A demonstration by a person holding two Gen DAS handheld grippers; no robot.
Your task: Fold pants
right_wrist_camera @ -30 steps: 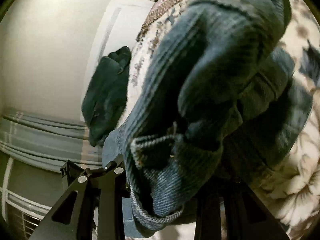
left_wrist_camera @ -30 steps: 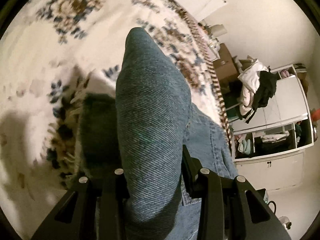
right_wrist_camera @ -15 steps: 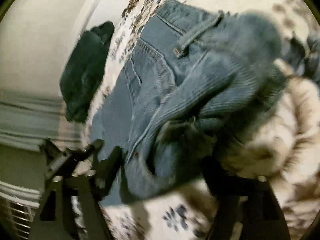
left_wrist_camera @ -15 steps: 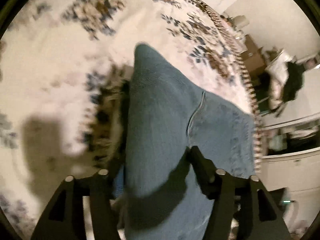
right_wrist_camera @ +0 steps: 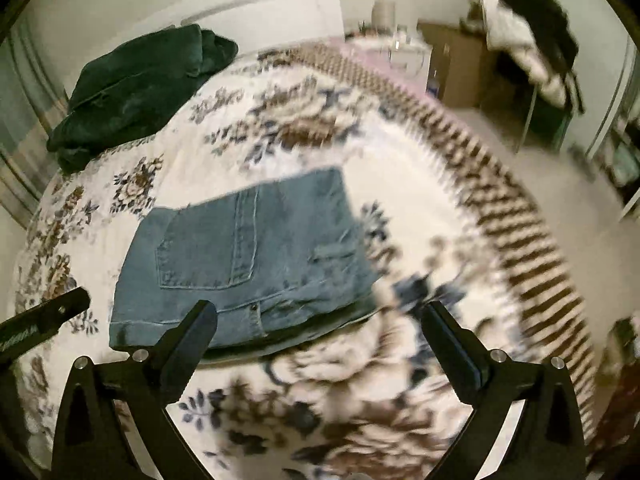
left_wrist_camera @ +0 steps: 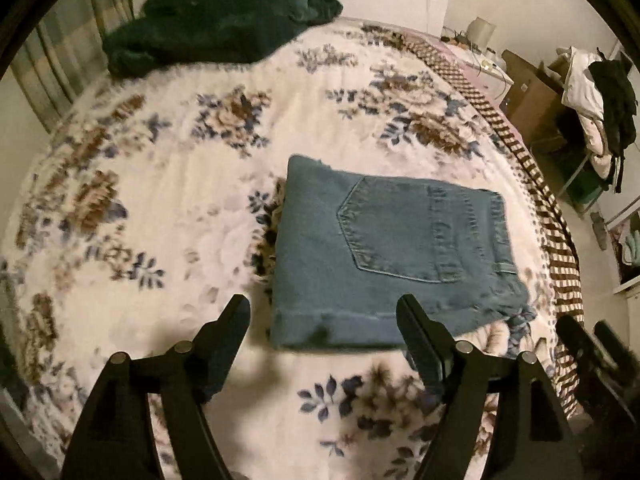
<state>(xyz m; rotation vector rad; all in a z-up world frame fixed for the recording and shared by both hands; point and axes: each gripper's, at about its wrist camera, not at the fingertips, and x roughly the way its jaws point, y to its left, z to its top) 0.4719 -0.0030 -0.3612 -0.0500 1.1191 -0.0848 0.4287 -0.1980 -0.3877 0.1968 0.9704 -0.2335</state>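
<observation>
The blue jeans [left_wrist_camera: 384,256] lie folded into a compact rectangle on the floral bedspread [left_wrist_camera: 168,208], back pocket facing up. My left gripper [left_wrist_camera: 324,312] is open and empty, just short of the fold's near edge. In the right wrist view the jeans [right_wrist_camera: 248,256] lie to the left of centre. My right gripper [right_wrist_camera: 316,316] is open and empty, above the jeans' near right corner. The right gripper's fingers [left_wrist_camera: 580,340] show at the lower right of the left wrist view, and the left gripper's finger [right_wrist_camera: 44,320] shows at the left edge of the right wrist view.
A dark green garment [left_wrist_camera: 216,16] lies at the head of the bed, also in the right wrist view [right_wrist_camera: 136,84]. The bed's striped edge [left_wrist_camera: 532,184] runs along the right. Beyond it stand a cardboard box [left_wrist_camera: 528,92], clothes on a rack [left_wrist_camera: 600,92] and white cabinets.
Both grippers let go of the jeans, opened and drew back. The jeans, held up before, now lie folded flat on the bed.
</observation>
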